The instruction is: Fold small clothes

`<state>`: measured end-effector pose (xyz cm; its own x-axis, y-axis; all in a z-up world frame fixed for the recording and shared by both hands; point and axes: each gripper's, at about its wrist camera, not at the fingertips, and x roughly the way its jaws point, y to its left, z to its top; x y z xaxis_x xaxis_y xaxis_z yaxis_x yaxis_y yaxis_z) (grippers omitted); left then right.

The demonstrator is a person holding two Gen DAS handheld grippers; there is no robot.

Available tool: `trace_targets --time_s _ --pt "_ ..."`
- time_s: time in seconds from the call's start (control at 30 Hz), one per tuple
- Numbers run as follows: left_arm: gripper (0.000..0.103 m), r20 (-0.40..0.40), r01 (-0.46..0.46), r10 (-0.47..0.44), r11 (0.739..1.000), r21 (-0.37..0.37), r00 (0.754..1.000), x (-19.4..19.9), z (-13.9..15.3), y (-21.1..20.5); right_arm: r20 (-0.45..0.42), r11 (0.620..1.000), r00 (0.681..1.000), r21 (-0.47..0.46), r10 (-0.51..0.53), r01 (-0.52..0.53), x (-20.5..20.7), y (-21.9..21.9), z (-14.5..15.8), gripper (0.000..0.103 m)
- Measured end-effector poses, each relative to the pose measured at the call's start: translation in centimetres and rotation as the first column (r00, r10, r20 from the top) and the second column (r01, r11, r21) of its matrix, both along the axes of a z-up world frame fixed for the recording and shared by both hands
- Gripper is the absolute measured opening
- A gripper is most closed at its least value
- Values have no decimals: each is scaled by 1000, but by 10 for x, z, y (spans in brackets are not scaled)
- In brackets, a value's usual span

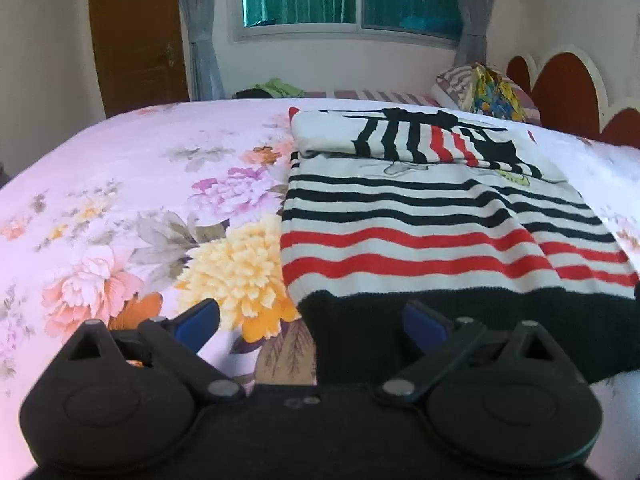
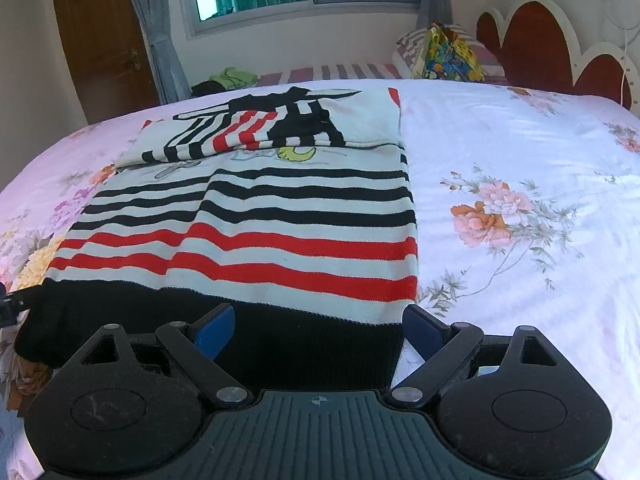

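A small knitted sweater (image 1: 408,216) with black, red and white stripes and a black hem lies flat on the floral bed sheet (image 1: 120,200). Its far part is folded over onto the body, sleeves on top. My left gripper (image 1: 312,320) is open at the hem's left corner, one finger over the sheet, one over the black hem. In the right wrist view the same sweater (image 2: 256,216) fills the middle. My right gripper (image 2: 320,328) is open over the hem's right corner, its right finger just past the edge. Neither holds cloth.
A patterned pillow (image 1: 488,92) and a red scalloped headboard (image 1: 568,92) are at the far right. Green and dark clothes (image 1: 276,89) lie at the bed's far edge. A window, grey curtains and a brown door stand behind. Floral sheet (image 2: 520,200) extends right of the sweater.
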<state>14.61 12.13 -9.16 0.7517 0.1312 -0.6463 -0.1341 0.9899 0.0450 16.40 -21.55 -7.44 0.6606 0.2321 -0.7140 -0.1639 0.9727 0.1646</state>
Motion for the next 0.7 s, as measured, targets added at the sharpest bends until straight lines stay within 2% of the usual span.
trace_targets --time_s 0.23,0.37,0.43,0.5,0.53,0.57,0.6,0.7 --pt "98 -36 20 -20 1000 -4 999 -5 -4 1 -15 1000 1000 15 11 -10 0 1 -3 90" --pt "94 -88 93 -100 993 -72 991 -5 -11 2 -27 998 999 62 29 -27 -3 -3 -6 90" --pt "93 -136 112 -127 987 -112 983 -3 -18 3 -32 997 999 76 26 -24 -4 -5 -8 90" --pt "91 -150 129 -149 982 -136 977 -4 -22 2 -44 995 999 96 24 -20 -3 -8 -11 90" --pt "83 -148 145 -165 980 -134 975 -5 -23 0 -48 995 999 104 20 -15 -3 -9 -12 88" --pt "64 -147 163 -182 978 -133 972 -6 -23 -1 -53 994 998 111 15 -9 -4 -12 -14 82" --pt "60 -144 172 -190 977 -128 971 -6 -21 -1 -67 993 998 121 13 -5 -3 -13 -16 71" --pt "32 -141 186 -217 961 -205 966 -2 -16 5 -94 986 996 164 -8 23 -3 -21 -22 70"
